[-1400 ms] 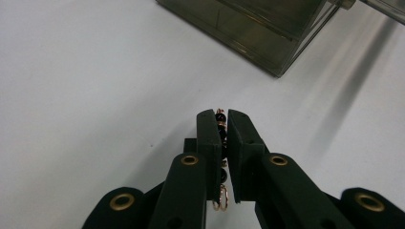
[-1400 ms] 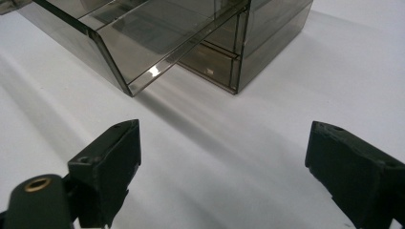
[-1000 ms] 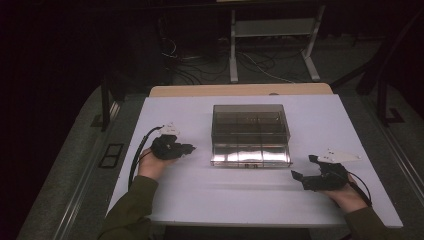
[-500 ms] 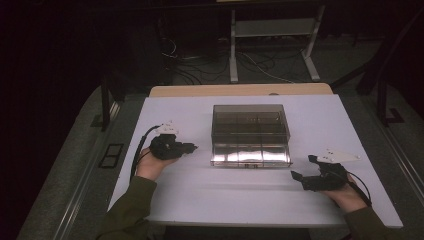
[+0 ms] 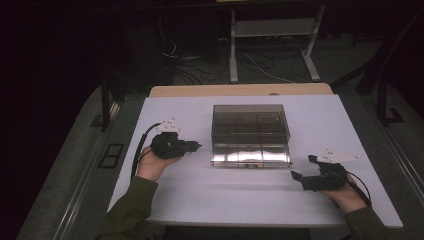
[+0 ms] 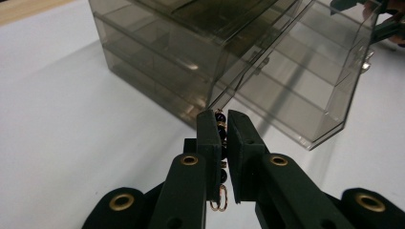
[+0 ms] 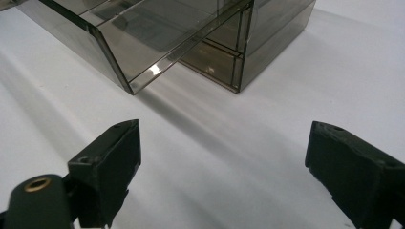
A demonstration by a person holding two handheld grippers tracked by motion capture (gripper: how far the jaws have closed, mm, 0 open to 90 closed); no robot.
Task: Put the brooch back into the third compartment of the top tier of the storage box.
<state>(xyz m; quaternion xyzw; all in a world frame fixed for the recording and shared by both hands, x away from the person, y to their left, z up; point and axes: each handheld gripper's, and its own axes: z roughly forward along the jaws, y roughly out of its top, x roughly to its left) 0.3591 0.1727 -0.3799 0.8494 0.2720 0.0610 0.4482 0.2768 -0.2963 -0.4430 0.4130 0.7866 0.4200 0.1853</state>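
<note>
While the white counter (image 5: 200, 195) carries the smoked clear plastic drawer box (image 5: 250, 135) at its middle with a divided drawer pulled out toward you, you appear to be at the carrying step. Your left hand-held gripper (image 6: 220, 125) is clenched on a short strand of dark beads with gold rings (image 6: 220, 143), just beside the drawer's corner; next, bring it over a compartment and release. Your right hand-held gripper (image 7: 224, 157) waits released. Since earlier, your left hand has risen slightly.
</note>
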